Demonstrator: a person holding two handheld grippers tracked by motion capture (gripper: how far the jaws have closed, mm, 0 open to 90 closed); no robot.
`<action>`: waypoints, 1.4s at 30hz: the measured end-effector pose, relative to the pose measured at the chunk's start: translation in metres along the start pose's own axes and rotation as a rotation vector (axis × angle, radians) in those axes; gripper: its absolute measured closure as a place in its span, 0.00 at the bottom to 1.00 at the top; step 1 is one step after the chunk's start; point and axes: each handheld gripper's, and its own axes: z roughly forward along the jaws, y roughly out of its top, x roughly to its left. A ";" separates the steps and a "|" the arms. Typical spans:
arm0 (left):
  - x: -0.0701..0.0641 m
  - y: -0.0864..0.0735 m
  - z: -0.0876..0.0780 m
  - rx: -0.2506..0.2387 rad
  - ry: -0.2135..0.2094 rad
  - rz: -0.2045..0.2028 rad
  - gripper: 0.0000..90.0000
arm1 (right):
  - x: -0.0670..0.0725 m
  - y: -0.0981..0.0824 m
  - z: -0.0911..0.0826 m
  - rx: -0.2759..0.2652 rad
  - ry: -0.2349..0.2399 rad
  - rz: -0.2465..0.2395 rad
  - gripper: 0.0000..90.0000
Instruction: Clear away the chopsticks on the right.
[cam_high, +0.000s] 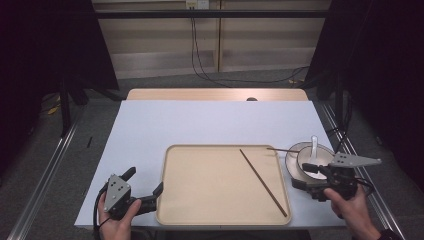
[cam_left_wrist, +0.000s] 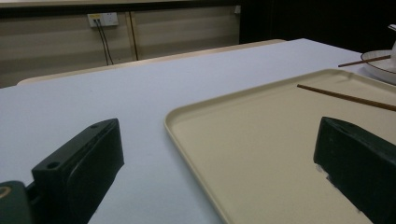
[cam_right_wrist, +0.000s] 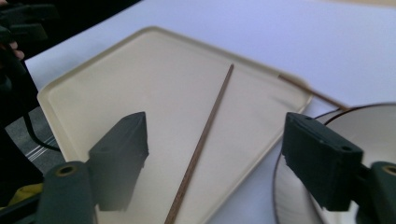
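Observation:
A beige tray (cam_high: 200, 170) lies at the table's near middle, with one brown chopstick (cam_high: 262, 181) lying slantwise on its right half. A second chopstick (cam_high: 280, 149) rests from the tray's far right corner onto a dark-rimmed white dish (cam_high: 292, 151), which holds a white spoon (cam_high: 314, 144). My left gripper (cam_high: 145, 182) is open at the tray's near left corner, its jaws either side of the tray's left rim (cam_left_wrist: 187, 135). My right gripper (cam_high: 304, 176) is open at the dish's near left side. Between its jaws lie the tray's right edge and the chopstick (cam_right_wrist: 203, 140).
The white table top (cam_high: 200, 120) stretches beyond the tray to a wooden strip (cam_high: 215, 94) at the back. Dark stands and cables border both sides. The other hand and its gripper (cam_right_wrist: 23, 28) show at the far corner of the tray.

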 end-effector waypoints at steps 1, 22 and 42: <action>0.000 0.000 0.000 -0.001 0.002 -0.003 0.02 | 0.000 0.000 0.000 0.000 0.000 0.000 0.23; -0.001 0.001 0.000 -0.015 -0.001 0.009 0.02 | -0.102 0.024 -0.035 -0.015 -0.050 -0.185 0.09; -0.001 0.002 0.000 -0.039 -0.024 0.018 0.02 | -0.178 0.046 -0.022 0.229 -0.024 -0.252 0.31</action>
